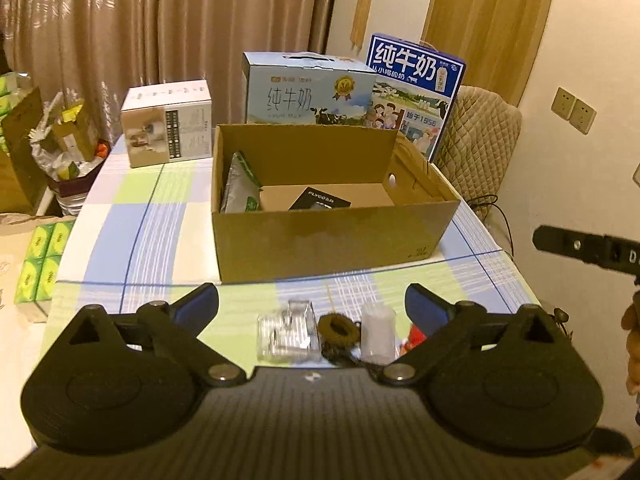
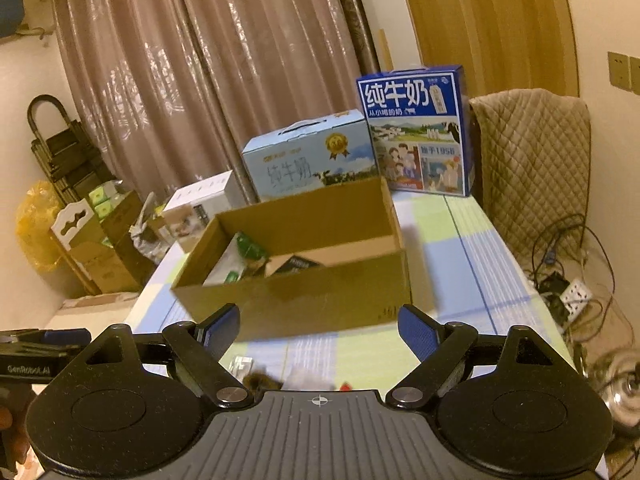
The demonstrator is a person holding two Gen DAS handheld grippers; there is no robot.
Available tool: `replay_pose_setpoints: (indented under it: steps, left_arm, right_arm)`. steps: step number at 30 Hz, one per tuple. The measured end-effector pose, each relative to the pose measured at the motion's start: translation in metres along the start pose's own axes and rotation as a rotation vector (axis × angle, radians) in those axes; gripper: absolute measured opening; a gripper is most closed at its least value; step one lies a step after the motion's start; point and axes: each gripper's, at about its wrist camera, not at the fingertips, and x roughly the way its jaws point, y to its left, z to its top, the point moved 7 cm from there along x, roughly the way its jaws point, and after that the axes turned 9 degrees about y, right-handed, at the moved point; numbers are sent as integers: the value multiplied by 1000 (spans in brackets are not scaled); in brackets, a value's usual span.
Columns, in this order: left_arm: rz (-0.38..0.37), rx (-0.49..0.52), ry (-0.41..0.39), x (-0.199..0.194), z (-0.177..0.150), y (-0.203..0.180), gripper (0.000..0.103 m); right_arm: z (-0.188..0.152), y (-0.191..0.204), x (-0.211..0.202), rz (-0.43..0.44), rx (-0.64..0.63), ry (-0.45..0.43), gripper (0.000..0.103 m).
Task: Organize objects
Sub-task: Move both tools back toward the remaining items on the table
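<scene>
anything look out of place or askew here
Inside the open cardboard box a green-and-silver pouch leans tilted against the left wall, not flat like the black packet. A clear package, dark ring and white cylinder lie loose before it.

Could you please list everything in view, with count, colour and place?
carton: one, brown, open, mid-table
pouch: one, silver-green, leaning in carton's left end
black box: one, on carton floor
milk cases: two, pale blue and dark blue, behind carton
white box: one, back left of table
clear pack: one, table's near edge
hair tie: one, dark, beside pack
white jar: one, right of tie
tablecloth: checked blue-green
left gripper: open, empty
right gripper: open, empty
</scene>
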Motion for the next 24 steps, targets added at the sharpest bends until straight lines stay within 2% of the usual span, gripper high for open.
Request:
replay_pose_setpoints:
  steps: [9,24]
  left_arm:
    - [61,-2,-23,-22,-32,-1,102]
    - [96,18,11,-6,-63,11,102]
  right_arm:
    - [-39,2,-25,-10,-9,12,83]
    - [-69,15,-17,-14,-22,53,83]
